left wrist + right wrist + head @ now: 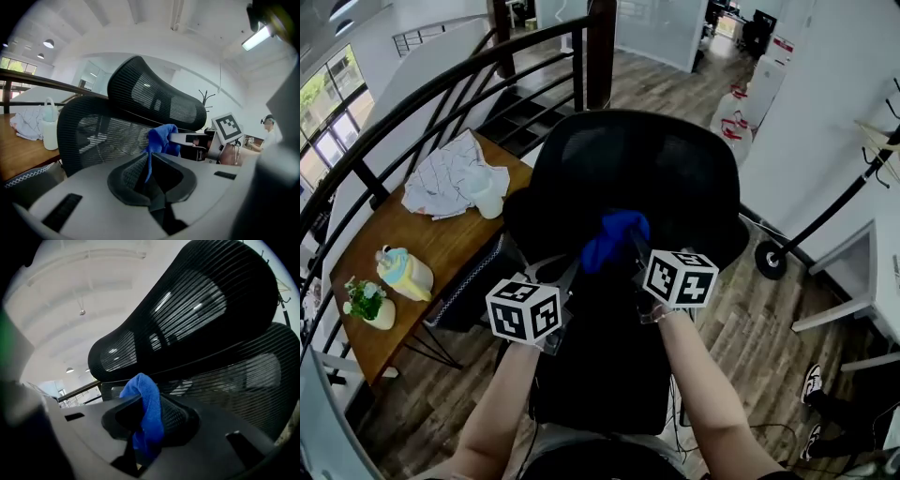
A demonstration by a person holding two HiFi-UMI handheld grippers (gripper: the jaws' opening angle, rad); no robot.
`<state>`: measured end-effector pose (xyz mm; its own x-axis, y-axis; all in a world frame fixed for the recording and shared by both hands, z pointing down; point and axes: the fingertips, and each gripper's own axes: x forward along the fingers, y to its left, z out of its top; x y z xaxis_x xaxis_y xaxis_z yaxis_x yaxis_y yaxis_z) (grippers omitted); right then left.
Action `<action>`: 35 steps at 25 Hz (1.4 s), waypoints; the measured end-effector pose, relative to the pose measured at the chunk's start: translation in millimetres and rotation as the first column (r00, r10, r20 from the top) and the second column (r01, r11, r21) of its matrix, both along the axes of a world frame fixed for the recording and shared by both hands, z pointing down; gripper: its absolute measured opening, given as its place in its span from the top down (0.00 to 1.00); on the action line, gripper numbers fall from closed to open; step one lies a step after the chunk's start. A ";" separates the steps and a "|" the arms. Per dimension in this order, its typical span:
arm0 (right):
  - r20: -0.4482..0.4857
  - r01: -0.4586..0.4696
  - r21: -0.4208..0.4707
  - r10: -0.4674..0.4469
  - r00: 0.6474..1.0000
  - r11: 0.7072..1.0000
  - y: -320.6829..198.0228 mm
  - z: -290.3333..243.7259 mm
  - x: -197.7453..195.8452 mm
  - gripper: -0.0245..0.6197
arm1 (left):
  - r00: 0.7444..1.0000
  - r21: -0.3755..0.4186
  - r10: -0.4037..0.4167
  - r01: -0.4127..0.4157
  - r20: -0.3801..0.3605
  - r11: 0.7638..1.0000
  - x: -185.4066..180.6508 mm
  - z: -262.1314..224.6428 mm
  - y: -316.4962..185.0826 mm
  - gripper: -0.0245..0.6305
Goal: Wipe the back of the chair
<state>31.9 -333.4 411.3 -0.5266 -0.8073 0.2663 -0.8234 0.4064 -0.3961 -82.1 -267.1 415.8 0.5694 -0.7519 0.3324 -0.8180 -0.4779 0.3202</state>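
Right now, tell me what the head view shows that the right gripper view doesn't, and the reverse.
Only the head view: the wooden table with a white cloth and a small plant, plus the railing. Only the right gripper view: a ceiling lamp and the right tongs shut on the blue cloth. Both: the blue cloth and the black mesh chair.

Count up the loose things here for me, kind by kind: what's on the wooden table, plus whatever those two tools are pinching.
Cloths: 2 (blue cloth, white cloth)
White bottle: 1
Yellow jug: 1
Potted plant: 1
Total: 5
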 end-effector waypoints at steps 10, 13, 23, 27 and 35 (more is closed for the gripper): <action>0.028 -0.133 -0.029 0.133 0.991 0.991 10.8 4.0 77.5 0.80 | 0.992 0.011 0.121 -0.120 -0.040 0.993 67.8 -7.1 -3.9 0.91; 0.025 -0.166 -0.032 0.166 0.986 0.986 13.2 4.5 98.5 0.80 | 0.989 0.007 0.145 -0.145 -0.042 0.989 80.9 -5.9 -3.3 0.91; 0.008 -0.286 -0.028 0.287 0.958 0.958 22.7 5.4 167.4 0.80 | 0.971 0.003 0.232 -0.232 -0.058 0.973 128.5 -6.7 5.4 0.91; 0.006 -0.348 -0.021 0.348 0.937 0.937 28.8 2.4 195.8 0.80 | 0.964 0.010 0.260 -0.260 -0.058 0.966 142.5 -10.5 8.1 0.91; 0.005 -0.424 -0.028 0.424 0.906 0.905 41.5 4.9 234.2 0.80 | 0.957 0.004 0.283 -0.283 -0.064 0.959 155.1 -9.7 13.4 0.91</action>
<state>266.1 -291.9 416.2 -0.1391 -0.9479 0.2865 -0.9115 0.0094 -0.4112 73.0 -253.7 406.1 0.7789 -0.5551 0.2919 -0.6272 -0.6854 0.3700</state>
